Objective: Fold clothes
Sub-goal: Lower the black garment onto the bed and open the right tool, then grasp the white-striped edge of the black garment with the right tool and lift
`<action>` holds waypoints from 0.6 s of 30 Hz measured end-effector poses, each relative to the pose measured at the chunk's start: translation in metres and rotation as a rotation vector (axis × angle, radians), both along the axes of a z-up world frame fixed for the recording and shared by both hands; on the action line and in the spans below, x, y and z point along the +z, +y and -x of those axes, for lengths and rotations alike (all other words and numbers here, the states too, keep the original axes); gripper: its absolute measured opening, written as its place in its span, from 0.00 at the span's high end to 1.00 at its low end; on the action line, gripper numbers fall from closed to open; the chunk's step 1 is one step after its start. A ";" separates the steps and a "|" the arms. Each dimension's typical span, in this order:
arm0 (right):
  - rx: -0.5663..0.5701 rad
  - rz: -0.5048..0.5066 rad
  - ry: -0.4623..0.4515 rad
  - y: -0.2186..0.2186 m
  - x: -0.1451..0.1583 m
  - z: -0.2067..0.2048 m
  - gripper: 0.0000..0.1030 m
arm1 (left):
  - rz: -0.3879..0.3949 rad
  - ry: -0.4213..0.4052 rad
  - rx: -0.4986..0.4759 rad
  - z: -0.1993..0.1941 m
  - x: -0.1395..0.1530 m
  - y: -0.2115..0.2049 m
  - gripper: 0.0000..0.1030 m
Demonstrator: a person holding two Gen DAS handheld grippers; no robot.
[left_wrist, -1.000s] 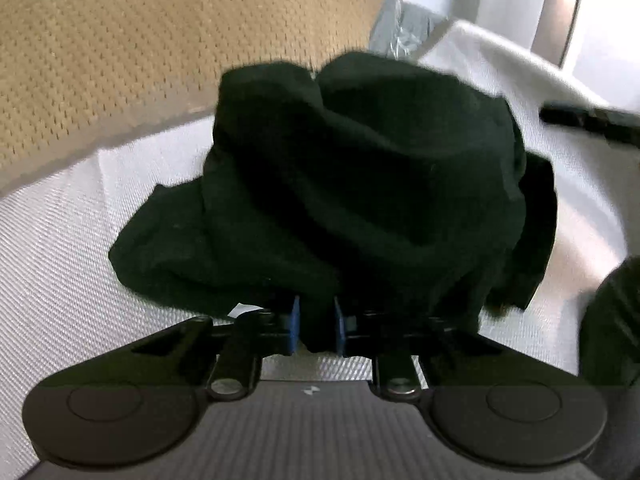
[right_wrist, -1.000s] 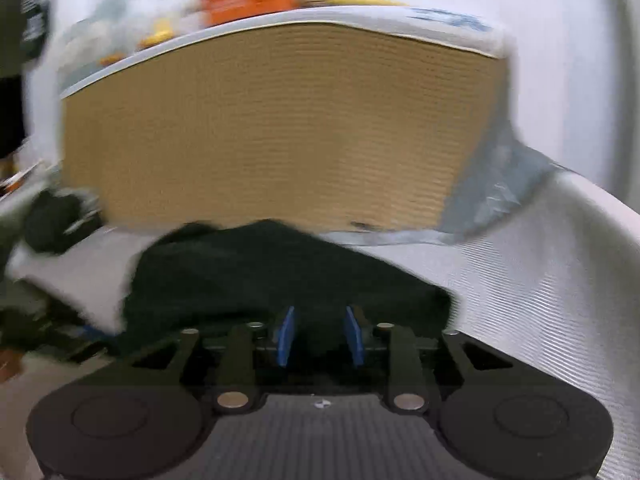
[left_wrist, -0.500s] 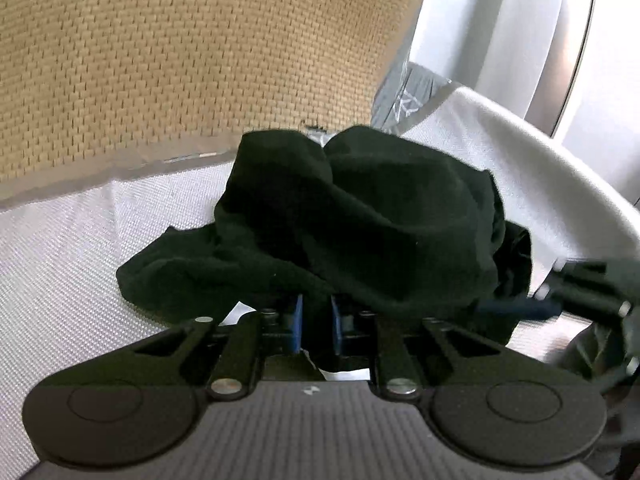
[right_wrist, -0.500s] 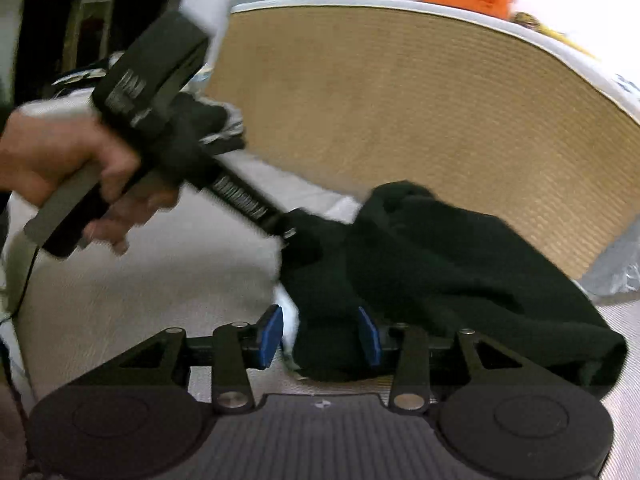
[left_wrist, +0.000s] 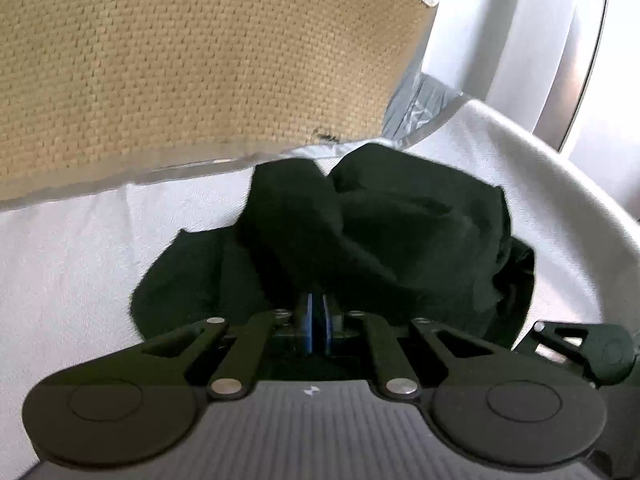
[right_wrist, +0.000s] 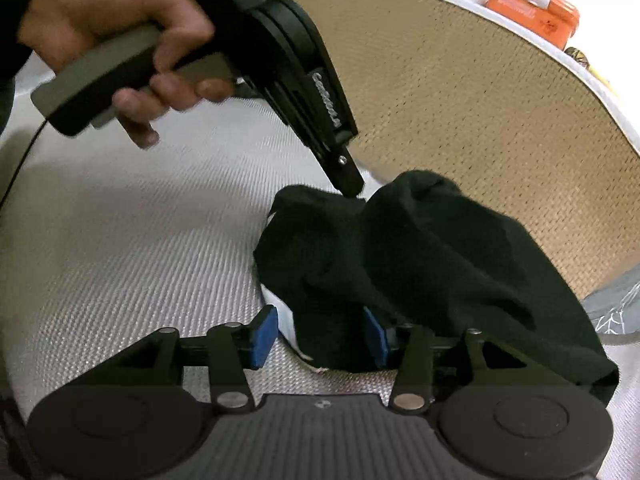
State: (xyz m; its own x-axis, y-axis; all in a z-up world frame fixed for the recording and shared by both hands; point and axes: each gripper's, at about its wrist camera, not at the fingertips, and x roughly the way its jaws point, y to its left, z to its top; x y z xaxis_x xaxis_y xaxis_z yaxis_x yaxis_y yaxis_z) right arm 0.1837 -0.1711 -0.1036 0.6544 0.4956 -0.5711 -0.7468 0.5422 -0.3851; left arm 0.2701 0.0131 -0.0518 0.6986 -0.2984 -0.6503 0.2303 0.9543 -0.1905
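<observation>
Left gripper pad tips buried under the black garment, its fold between them hidden, right gripper's far pad half covered by that garment, orange case beyond it cropped, lettering unreadable

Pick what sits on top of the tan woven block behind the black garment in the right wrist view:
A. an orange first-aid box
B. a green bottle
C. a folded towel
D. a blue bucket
A: an orange first-aid box with a red cross rests on top of the tan woven block, behind the black garment.
</observation>
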 end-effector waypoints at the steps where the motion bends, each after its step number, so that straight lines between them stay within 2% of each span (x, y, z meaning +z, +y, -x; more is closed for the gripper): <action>1: 0.011 0.017 -0.002 0.002 -0.002 0.000 0.51 | -0.027 0.019 0.007 -0.001 -0.003 0.002 0.92; 5: 0.047 0.095 -0.055 0.014 -0.014 0.009 0.51 | -0.086 0.073 0.088 -0.005 -0.019 0.021 0.92; 9: 0.038 0.130 -0.060 0.025 -0.022 0.007 0.51 | -0.020 0.119 0.231 -0.005 -0.049 0.048 0.90; 12: 0.025 0.141 -0.071 0.030 -0.029 0.000 0.52 | -0.060 0.125 0.274 -0.006 -0.073 0.056 0.90; 14: 0.019 0.171 -0.094 0.033 -0.033 0.000 0.55 | -0.008 0.116 0.300 -0.005 -0.083 0.063 0.90; 16: 0.012 0.177 -0.083 0.034 -0.033 -0.001 0.55 | 0.057 0.106 0.325 -0.005 -0.089 0.068 0.82; 17: 0.008 0.177 -0.068 0.035 -0.033 -0.002 0.56 | 0.065 0.101 0.332 -0.008 -0.091 0.068 0.82; 18: 0.003 0.172 -0.064 0.035 -0.033 -0.005 0.63 | 0.045 0.095 0.329 -0.011 -0.093 0.066 0.82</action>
